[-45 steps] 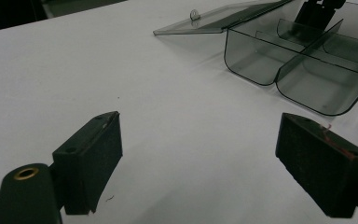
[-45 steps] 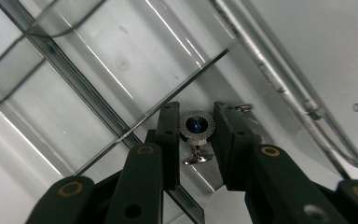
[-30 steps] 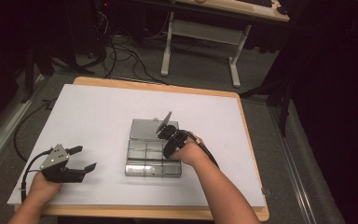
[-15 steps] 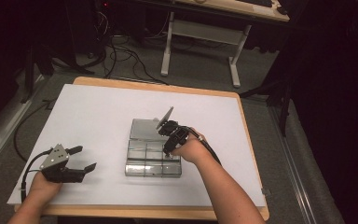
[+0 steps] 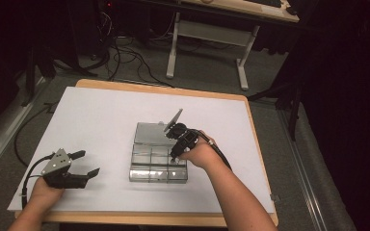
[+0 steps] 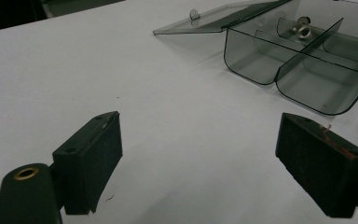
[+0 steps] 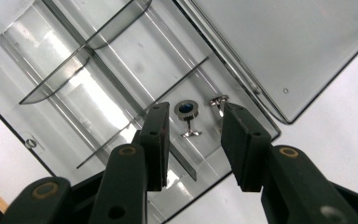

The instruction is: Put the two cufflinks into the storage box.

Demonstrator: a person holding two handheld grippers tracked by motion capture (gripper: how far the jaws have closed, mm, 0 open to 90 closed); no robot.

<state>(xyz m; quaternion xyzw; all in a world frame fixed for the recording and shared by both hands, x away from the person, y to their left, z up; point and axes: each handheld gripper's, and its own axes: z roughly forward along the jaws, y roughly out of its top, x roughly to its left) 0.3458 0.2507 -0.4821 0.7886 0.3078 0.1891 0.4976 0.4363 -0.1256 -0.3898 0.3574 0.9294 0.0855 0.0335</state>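
L gripper (image 5: 87, 163) sits low at the table's (image 5: 101, 110) near-left corner, held in the person's left hand (image 5: 46, 188), well apart from the box (image 5: 158, 159). Jaws wide open, nothing betw. them; in the left gripper view (image 6: 198, 163) only bare white table lies in the gap, w/ the box's near compartments farther off at upper right.

Centre: clear box w/ dividers, lid (image 5: 150, 131) swung fully open & lying flat on the table behind it. In the left gripper view the lid (image 6: 214, 21) lies flat to the left of the box (image 6: 303, 70), & a small metal piece (image 6: 302, 31) shows in a far compartment.

R of centre: R gripper (image 5: 173, 158) points down into the box's right end, held in the right hand (image 5: 197, 154). Right gripper view: jaws part open (image 7: 192, 140), holding nothing, hanging above one compartment. Betw. the jaw tips, on the compartment floor, a cufflink (image 7: 186, 117) w/ round dark-blue face & silver toggle, lying on its side. A 2nd cufflink (image 7: 218, 101) just beside it, partly hidden behind one jaw. Can't tell if the jaws touch either cufflink; they look clear of them.
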